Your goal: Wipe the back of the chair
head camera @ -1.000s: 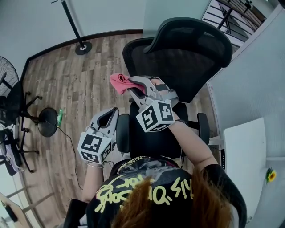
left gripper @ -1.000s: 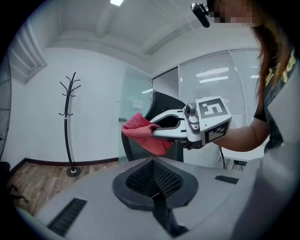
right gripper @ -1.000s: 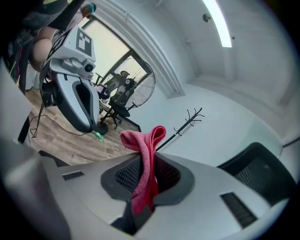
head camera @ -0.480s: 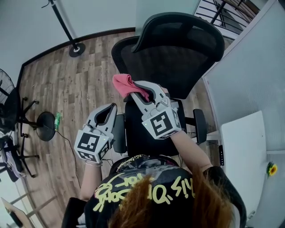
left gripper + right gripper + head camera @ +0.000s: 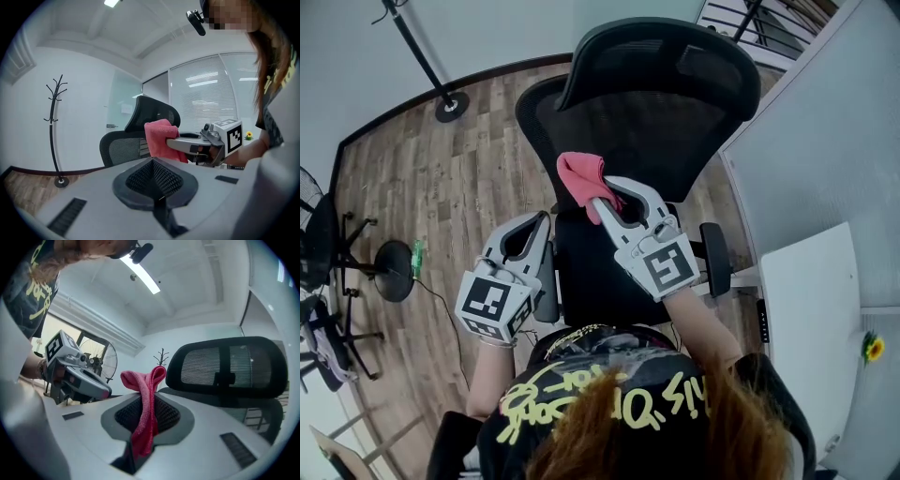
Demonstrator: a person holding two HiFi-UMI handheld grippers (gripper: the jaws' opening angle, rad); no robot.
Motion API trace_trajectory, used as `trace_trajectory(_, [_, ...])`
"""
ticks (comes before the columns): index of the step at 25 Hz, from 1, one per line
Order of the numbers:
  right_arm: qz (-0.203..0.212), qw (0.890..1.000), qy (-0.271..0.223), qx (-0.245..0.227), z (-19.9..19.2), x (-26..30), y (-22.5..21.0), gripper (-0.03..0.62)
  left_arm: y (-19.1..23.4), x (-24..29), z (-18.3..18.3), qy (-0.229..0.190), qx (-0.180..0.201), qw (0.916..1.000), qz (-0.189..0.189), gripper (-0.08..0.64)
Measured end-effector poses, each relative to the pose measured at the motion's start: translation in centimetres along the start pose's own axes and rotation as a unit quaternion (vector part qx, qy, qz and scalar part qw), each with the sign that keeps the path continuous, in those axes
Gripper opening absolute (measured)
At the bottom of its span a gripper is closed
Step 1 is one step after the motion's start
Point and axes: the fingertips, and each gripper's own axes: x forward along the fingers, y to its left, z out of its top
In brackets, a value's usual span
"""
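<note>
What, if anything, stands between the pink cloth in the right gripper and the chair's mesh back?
Nothing visible does. The right gripper, shut on the pink cloth, holds it close to the chair's mesh back with no object between. The left gripper, shut and empty, sits off to the side.

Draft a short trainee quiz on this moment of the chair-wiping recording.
1. True or false: the left hand-held gripper holds the pink cloth.
2. The right hand-held gripper is: A open and empty; B shut on the pink cloth; C shut on an armrest.
3. Fill in: beyond the mesh office chair, a ___ stands on the wood floor.
Key: 1 false; 2 B; 3 coat stand.
</note>
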Motion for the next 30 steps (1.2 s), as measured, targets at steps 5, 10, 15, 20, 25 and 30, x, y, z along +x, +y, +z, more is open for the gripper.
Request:
trace_trajectory(5, [-0.021,1.0,-0.016,0.017,-0.4,-1.8,-1.4,0.061,-0.8,0.8,0.1,0.0,-0.001,1.0,-0.008,-0.008])
trace_trajectory(10, [-0.034,0.998,-0.027,0.048,-0.5,-2.5,-1.8,0.061,-1.1,1.2,-0.3,0.004,-0.007,0.9999,-0.015,-0.008])
trace_trajectory(15, [-0.037,0.998,-0.03,0.052,-0.6,-2.8,-2.1,0.061,-1.2,1.5,-0.3,0.003,-0.009,0.9999,-0.015,-0.008])
trace_trajectory(20, [-0.027,0.998,-0.032,0.054,-0.6,-2.6,-1.8,0.061,-1.0,1.7,0.1,-0.001,-0.01,0.9999,-0.014,-0.008])
trace_trajectory(25, [-0.017,0.998,-0.031,0.043,-0.6,-2.4,-1.5,0.061,-0.7,2.1,0.1,0.001,-0.013,0.9998,-0.012,-0.008])
trace_trajectory(30, [-0.021,0.998,-0.033,0.055,-0.8,-2.6,-1.9,0.061,-0.7,2.2,0.0,0.004,-0.013,0.9999,-0.009,-0.008])
